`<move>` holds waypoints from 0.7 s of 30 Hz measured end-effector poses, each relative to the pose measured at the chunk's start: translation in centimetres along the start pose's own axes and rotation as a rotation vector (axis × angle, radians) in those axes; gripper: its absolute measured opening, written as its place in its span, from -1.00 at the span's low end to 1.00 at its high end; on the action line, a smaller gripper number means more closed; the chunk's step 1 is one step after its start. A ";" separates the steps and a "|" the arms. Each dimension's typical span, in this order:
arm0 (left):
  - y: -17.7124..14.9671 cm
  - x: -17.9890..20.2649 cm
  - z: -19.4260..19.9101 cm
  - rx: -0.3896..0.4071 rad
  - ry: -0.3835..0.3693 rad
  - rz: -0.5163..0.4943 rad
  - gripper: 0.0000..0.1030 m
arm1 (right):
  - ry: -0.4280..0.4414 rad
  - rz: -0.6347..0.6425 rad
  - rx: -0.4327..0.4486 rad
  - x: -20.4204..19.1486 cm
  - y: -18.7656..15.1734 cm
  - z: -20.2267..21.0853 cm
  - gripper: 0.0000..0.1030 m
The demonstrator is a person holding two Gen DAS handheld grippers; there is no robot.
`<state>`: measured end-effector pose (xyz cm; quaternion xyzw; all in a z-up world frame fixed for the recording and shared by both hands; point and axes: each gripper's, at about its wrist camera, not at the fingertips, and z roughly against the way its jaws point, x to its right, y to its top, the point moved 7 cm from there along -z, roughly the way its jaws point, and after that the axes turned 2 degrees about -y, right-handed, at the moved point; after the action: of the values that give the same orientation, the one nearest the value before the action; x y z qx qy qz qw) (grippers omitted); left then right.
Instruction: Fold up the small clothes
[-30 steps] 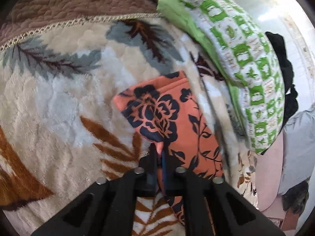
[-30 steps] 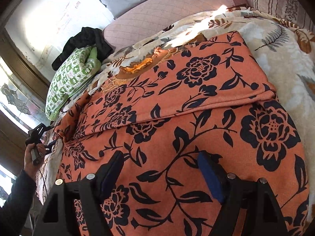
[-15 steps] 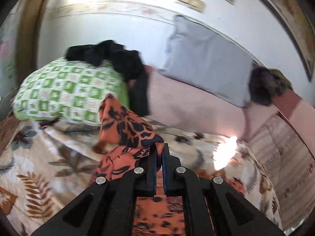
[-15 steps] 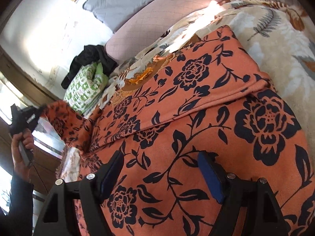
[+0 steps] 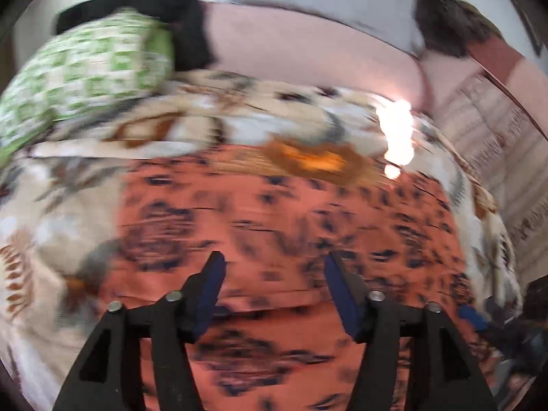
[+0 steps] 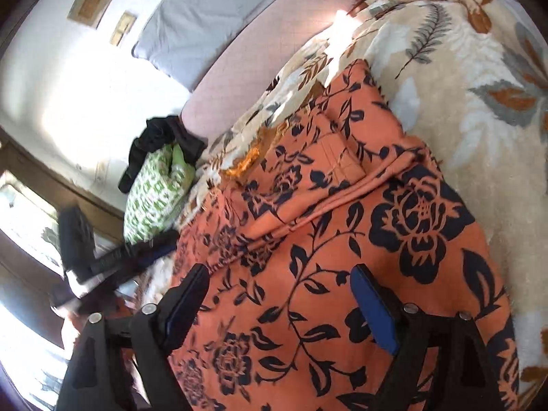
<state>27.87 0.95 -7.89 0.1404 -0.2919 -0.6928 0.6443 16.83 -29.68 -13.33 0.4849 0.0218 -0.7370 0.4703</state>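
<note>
Your left gripper [image 5: 274,294] is opening, nothing between its jaws; the orange floral garment [image 5: 291,219] lies flat on the bed just ahead of it. Your right gripper [image 6: 279,304] is also opening, empty, over the garment's near edge. Press the fresh fold flat before regrasping.
</note>
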 end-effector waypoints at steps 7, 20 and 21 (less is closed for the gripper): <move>-4.2 -11.2 -1.6 -0.060 0.103 0.149 0.24 | -0.100 0.039 -0.015 -1.5 8.4 -2.5 0.68; -5.6 -12.1 -2.7 0.017 0.057 0.140 0.29 | -0.668 0.717 -0.255 -3.3 11.3 -11.9 -0.80; -5.6 -12.1 -2.7 0.018 0.054 0.142 0.29 | -0.670 0.745 -0.188 -4.6 11.9 -10.9 -0.80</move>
<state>26.41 12.16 -15.48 0.1439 -0.2897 -0.6387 0.6981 33.29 -27.89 -10.66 0.1523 -0.2382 -0.6291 0.7241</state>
